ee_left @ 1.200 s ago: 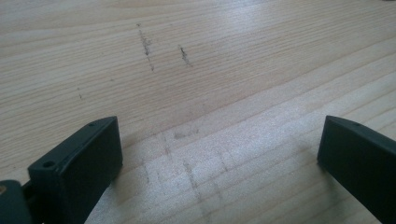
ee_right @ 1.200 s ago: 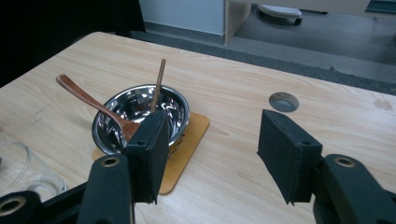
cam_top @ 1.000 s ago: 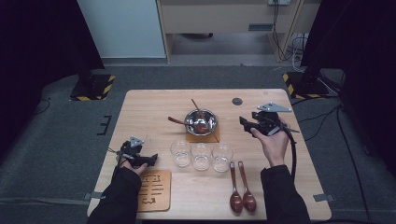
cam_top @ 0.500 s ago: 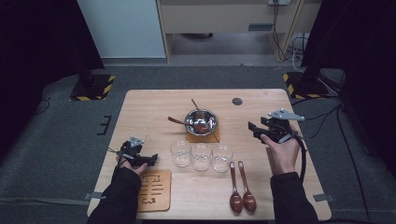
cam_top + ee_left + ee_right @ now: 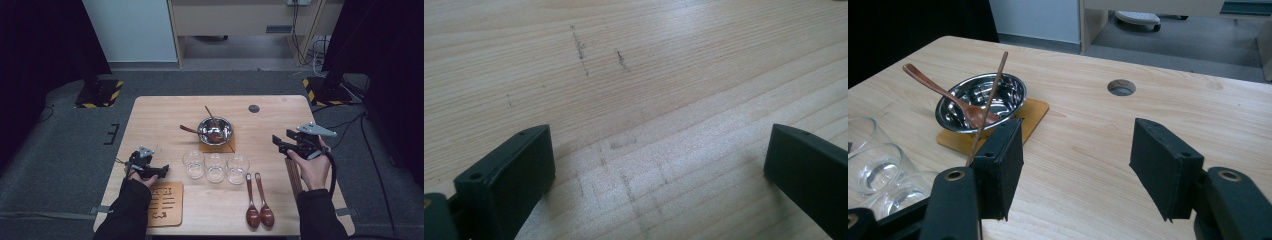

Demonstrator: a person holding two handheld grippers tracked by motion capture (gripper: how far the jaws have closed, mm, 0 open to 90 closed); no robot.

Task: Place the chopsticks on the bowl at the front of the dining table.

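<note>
Right claw pulls away from the bowl, empty, with one stick left inside.

The right claw (image 5: 280, 142) hangs over the right side of the bench (image 5: 160, 110), its jaws partly apart and just now opening wider, with nothing between them. The steel bowl (image 5: 980, 100) sits on a small brown mat (image 5: 1035, 112), probably so it does not slide. A wooden spoon (image 5: 940, 92) and a thin stick (image 5: 993, 85) lean on its rim, ends in the bowl. More sticks (image 5: 292, 172) lie under the right hand, close by for the next pick. The left claw (image 5: 160, 171) rests low on the bench, jaws wide and empty. Three glasses (image 5: 215, 166) and two spoons (image 5: 259, 202) wait near the front.
</note>
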